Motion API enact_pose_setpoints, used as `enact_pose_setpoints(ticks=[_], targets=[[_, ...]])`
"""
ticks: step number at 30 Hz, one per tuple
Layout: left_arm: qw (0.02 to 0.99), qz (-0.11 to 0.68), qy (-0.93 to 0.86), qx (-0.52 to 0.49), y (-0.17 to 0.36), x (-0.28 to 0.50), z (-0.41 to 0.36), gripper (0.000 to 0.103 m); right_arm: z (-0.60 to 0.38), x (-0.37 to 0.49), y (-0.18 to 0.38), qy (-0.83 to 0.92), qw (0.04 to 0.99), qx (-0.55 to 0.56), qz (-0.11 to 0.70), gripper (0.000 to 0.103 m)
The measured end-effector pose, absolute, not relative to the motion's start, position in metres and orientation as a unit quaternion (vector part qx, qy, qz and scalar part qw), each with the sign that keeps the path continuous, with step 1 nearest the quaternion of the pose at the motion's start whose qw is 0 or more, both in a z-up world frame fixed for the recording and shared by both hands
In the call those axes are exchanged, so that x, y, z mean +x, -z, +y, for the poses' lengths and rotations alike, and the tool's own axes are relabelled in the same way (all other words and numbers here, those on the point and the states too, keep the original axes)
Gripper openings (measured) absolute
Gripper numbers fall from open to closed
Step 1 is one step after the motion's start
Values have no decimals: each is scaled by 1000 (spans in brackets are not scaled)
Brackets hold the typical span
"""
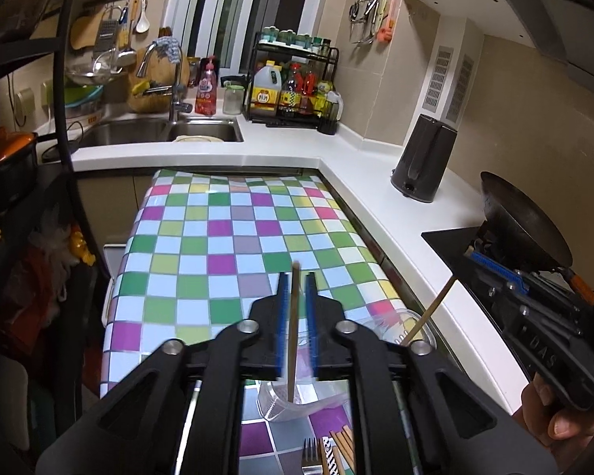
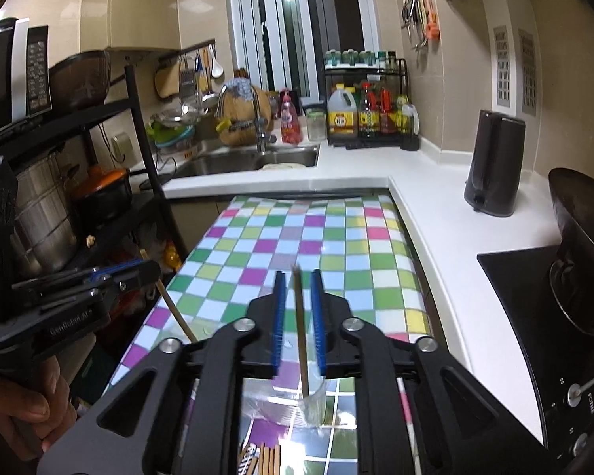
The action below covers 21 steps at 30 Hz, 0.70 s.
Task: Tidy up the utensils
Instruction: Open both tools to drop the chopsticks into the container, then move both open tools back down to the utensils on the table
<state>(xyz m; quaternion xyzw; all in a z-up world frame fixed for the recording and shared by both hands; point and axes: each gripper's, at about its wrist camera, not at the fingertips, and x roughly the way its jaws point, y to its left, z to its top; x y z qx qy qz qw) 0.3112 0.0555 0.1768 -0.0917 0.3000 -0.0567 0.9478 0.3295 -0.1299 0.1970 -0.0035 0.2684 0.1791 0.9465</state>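
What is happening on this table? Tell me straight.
A person holds a gripper in each hand over the checked tablecloth. The left gripper has its jaws open around one wooden chopstick, whose lower end sits in a clear plastic cup. The right gripper has its jaws open around a second chopstick, which stands in another clear cup. Spare chopsticks and a fork still lie on the cloth.
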Motion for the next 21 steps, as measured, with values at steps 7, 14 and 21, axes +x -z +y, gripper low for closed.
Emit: enact_pose_setpoints(ticks=[7, 14, 21], targets=[[961, 255, 40, -102, -207, 282, 68, 40, -142, 302, -213, -165, 954, -4, 252, 31], [975, 204, 33, -80, -209, 211, 63, 41, -166, 234, -212, -166, 962, 7, 216, 31], [966, 237, 60, -83, -145, 153, 51, 23, -176, 176, -160, -157, 958, 5, 239, 31]])
